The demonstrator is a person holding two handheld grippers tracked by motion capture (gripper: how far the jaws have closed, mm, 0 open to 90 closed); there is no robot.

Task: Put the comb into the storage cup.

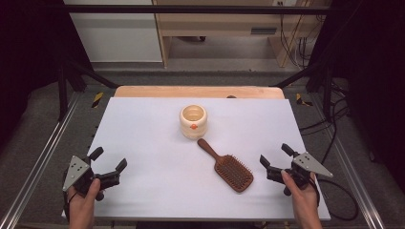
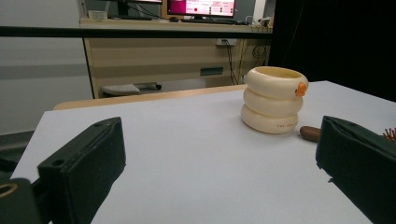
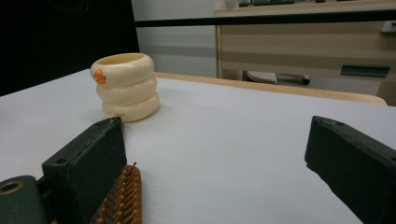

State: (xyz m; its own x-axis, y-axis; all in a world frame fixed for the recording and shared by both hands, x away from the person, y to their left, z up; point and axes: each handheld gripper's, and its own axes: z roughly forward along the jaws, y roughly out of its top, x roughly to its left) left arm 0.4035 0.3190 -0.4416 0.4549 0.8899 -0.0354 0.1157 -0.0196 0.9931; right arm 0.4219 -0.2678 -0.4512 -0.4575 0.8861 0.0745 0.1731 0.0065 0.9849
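Note:
A cream ringed cup point(image 1: 193, 121) with a small orange knob stands upright near the middle of the white table point(image 1: 143, 124). A brown wooden hairbrush point(image 1: 226, 165) lies in front of it, bristles up, handle toward the cup. My left gripper point(image 1: 108, 159) rests at the table's front left, open and empty. At the front right, beside the brush head, my right gripper point(image 1: 274, 154) is open and empty too. The left gripper view shows the cup point(image 2: 274, 99) ahead right and the brush handle tip point(image 2: 310, 133). The right gripper view has the cup point(image 3: 125, 87) ahead left and the brush bristles point(image 3: 122, 198) by its left jaw.
A wooden strip point(image 1: 198, 91) borders the table's far edge. Metal frame rails point(image 1: 40, 157) run along both sides. Beyond stand a wooden desk point(image 1: 224, 28) and cables point(image 1: 329, 119) on the floor. Broad bare tabletop lies on the left half.

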